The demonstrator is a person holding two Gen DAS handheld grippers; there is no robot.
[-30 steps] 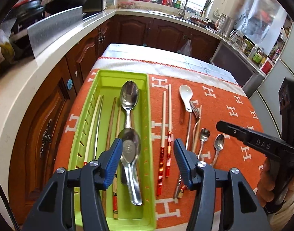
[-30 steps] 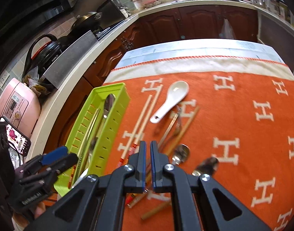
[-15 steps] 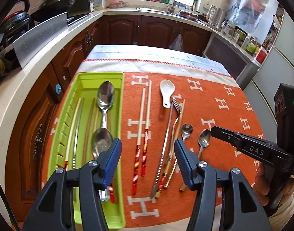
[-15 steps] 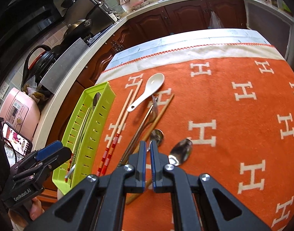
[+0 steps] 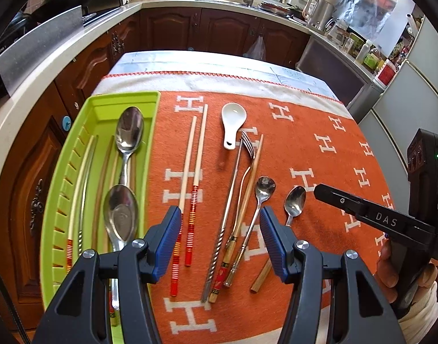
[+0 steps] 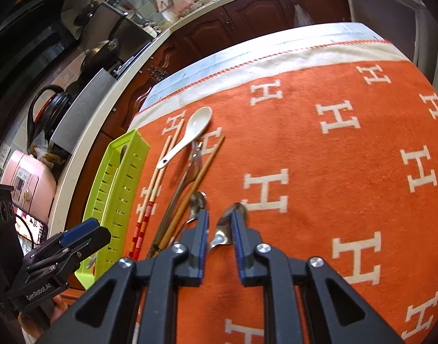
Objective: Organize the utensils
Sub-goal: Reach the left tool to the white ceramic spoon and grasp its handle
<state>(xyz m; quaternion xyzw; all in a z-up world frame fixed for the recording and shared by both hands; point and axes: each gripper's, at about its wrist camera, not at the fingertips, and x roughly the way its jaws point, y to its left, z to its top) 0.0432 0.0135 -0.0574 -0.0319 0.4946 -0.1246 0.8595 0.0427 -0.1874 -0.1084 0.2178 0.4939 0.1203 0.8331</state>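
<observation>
The left gripper [image 5: 220, 239] hangs above the near edge of the worktop with its blue pads spread wide and nothing between them. Directly ahead of it, on the orange cloth [image 5: 305, 132], lie a metal chopstick [image 5: 224, 218], a fork [image 5: 246, 154], a wooden chopstick [image 5: 254, 169] and a small spoon [image 5: 260, 200], their handles bunched together between the pads. Just left of its left pad lies a pair of chopsticks [image 5: 194, 177] with red-striped ends, side by side. Further ahead sits a white soup spoon [image 5: 232, 123], bowl pointing away. To the left of the gripper a green tray [image 5: 124, 99] holds two large spoons [image 5: 128, 137], end to end, and several chopsticks along its slotted side.

The right gripper [image 6: 220, 238] is low over the cloth, its pads set a narrow way apart on either side of a teaspoon [image 6: 229, 223], which lies on the cloth. The right pad seems to touch the bowl's edge, though the view is too close to say whether the spoon is pinched. Seen from the left wrist, this teaspoon [image 5: 295, 203] lies just right of the bunched cutlery, with the right gripper's black tip beside it.
</observation>
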